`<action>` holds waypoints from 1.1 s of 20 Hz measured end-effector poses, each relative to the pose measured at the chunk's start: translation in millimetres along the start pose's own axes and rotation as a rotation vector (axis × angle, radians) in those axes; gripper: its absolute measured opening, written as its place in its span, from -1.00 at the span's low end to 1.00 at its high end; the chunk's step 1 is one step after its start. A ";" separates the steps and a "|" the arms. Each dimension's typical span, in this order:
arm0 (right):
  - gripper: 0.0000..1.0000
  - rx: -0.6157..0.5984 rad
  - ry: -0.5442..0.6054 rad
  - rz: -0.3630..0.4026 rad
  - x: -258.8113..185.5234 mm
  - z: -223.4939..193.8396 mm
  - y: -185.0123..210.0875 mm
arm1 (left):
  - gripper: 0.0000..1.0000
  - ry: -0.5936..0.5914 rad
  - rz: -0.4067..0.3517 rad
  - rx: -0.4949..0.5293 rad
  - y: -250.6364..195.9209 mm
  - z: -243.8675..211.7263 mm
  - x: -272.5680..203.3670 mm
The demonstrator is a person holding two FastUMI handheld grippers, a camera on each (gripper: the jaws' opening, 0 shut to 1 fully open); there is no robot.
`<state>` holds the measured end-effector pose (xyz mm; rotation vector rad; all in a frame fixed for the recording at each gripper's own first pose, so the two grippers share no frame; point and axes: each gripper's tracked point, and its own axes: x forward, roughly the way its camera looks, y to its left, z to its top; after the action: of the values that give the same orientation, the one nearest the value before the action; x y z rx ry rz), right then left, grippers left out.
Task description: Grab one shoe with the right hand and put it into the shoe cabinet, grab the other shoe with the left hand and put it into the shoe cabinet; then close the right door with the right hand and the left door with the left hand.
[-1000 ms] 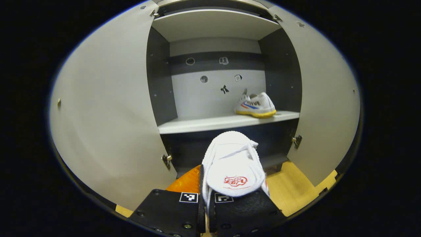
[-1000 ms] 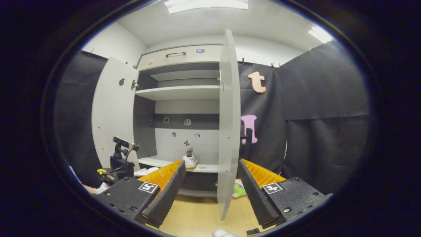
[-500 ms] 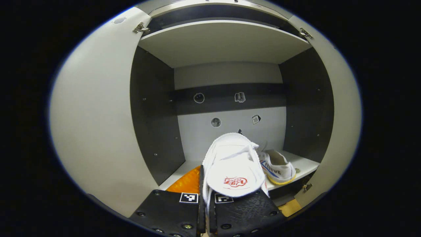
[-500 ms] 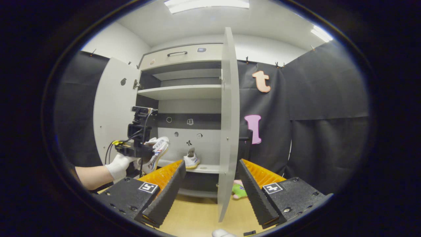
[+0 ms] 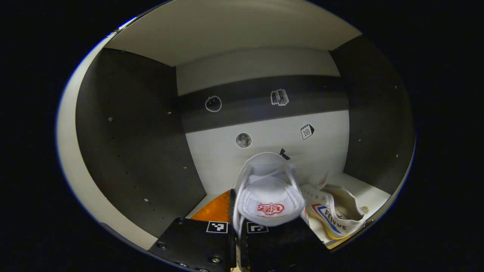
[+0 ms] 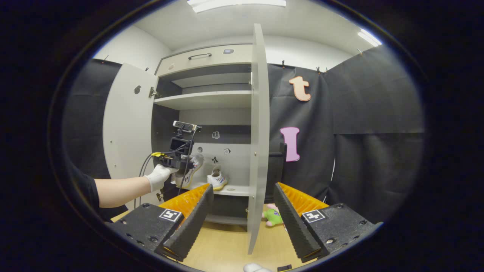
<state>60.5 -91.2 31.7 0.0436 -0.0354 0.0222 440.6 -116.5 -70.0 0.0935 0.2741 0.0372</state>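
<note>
— Where is the second shoe?

— Inside the cabinet bay. The left gripper point(image 5: 237, 241) has its jaws pinched together on the heel of the white sneaker point(image 5: 269, 189), toe pointing at the back panel point(image 5: 264, 139) and close to it. The other sneaker point(image 5: 332, 211) lies on the shelf point(image 5: 372, 194) just to its right, the two nearly touching.

— Any room on the other side?

— Yes: open shelf between the held sneaker and the dark left side wall point(image 5: 132, 143).

— And the right hand?

— The right gripper point(image 6: 242, 211) hangs back from the cabinet with its jaws spread wide and nothing between them. The edge of the right door point(image 6: 257, 143) stands straight ahead of the gap, swung fully out. The left door point(image 6: 126, 132) is open too, and a gloved hand point(image 6: 159, 177) reaches past it, carrying the left gripper point(image 6: 177, 158) into the bay. A green plush toy point(image 6: 273, 217) lies on the wooden floor point(image 6: 227, 245) behind the right door.
</note>
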 end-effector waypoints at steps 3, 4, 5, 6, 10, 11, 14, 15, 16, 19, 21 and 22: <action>1.00 -0.006 -0.001 -0.015 1.5 0.7 -5.1 | -0.70 0.057 -0.009 -0.021 -2.9 -18.3 10.0; 1.00 -0.005 0.001 -0.017 1.9 -0.5 -6.1 | -0.61 0.057 -0.007 -0.029 -2.4 -18.9 10.0; 1.00 -0.002 0.003 -0.017 3.1 -0.5 -4.7 | -0.60 0.052 -0.011 -0.033 -2.4 -19.8 12.6; 1.00 0.002 0.007 -0.015 3.6 -0.9 -3.9 | -0.46 0.058 -0.016 -0.038 -2.3 -20.4 12.3; 1.00 -0.004 0.017 -0.007 4.9 -3.7 0.2 | 0.38 0.045 -0.033 -0.029 4.8 -20.7 12.3; 1.00 -0.002 0.015 -0.007 4.9 -3.3 1.0 | 0.86 0.045 -0.035 -0.030 7.9 -21.2 9.5; 1.00 -0.004 0.018 -0.006 4.6 -3.2 4.6 | 0.92 0.083 -0.029 -0.054 14.7 -31.6 4.9; 1.00 -0.006 0.019 -0.003 4.5 -3.4 6.6 | 0.94 0.101 -0.032 -0.053 16.5 -37.4 5.2; 1.00 -0.003 0.017 0.000 3.9 -2.0 8.5 | 0.93 0.111 -0.040 -0.045 15.4 -41.8 2.4; 1.00 -0.003 0.018 0.007 2.0 -3.7 12.7 | 0.95 0.041 -0.044 -0.088 20.1 -20.3 -4.6; 1.00 -0.002 0.017 0.011 0.3 -2.7 15.8 | 0.93 0.049 -0.030 -0.068 26.0 -22.9 -10.5; 1.00 -0.003 0.013 0.012 0.0 -1.2 16.8 | 0.93 0.042 -0.030 -0.058 26.9 -21.6 -13.6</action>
<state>60.2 -74.3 31.3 0.0403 -0.0223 0.0346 421.0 -88.4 -84.5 0.0311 0.3159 0.0170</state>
